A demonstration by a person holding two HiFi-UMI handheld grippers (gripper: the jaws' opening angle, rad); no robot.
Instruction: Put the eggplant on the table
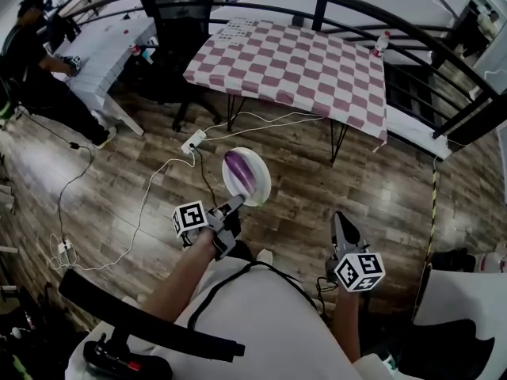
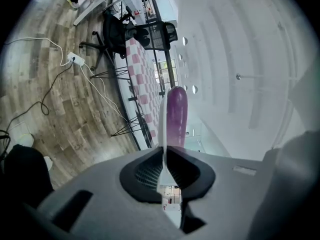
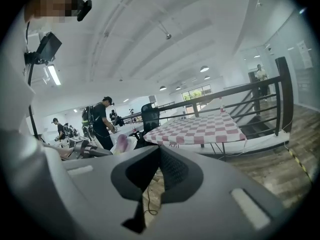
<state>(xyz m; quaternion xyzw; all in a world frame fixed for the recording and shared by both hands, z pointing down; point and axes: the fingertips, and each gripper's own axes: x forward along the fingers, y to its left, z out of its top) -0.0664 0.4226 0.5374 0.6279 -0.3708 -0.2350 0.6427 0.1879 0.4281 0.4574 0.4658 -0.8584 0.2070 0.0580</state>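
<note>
A purple eggplant [image 1: 241,169] lies on a white plate [image 1: 257,190] held out above the wooden floor. My left gripper [image 1: 231,209] is shut on the plate's near rim. In the left gripper view the plate [image 2: 161,121] shows edge-on between the pads, with the eggplant [image 2: 176,115] on its right face. My right gripper [image 1: 341,225] hangs lower right, shut, with nothing in it. Its own view shows the jaw tips meeting [image 3: 159,151], and the eggplant [image 3: 121,142] and plate [image 3: 132,142] off to the left. The table with the red-and-white checkered cloth [image 1: 293,63] stands ahead.
A black office chair [image 1: 176,22] stands at the table's left end. White cables and a power strip [image 1: 192,142] lie on the floor ahead. A curved black railing [image 1: 444,50] runs behind the table. A person [image 1: 36,62] works at a white table on the far left.
</note>
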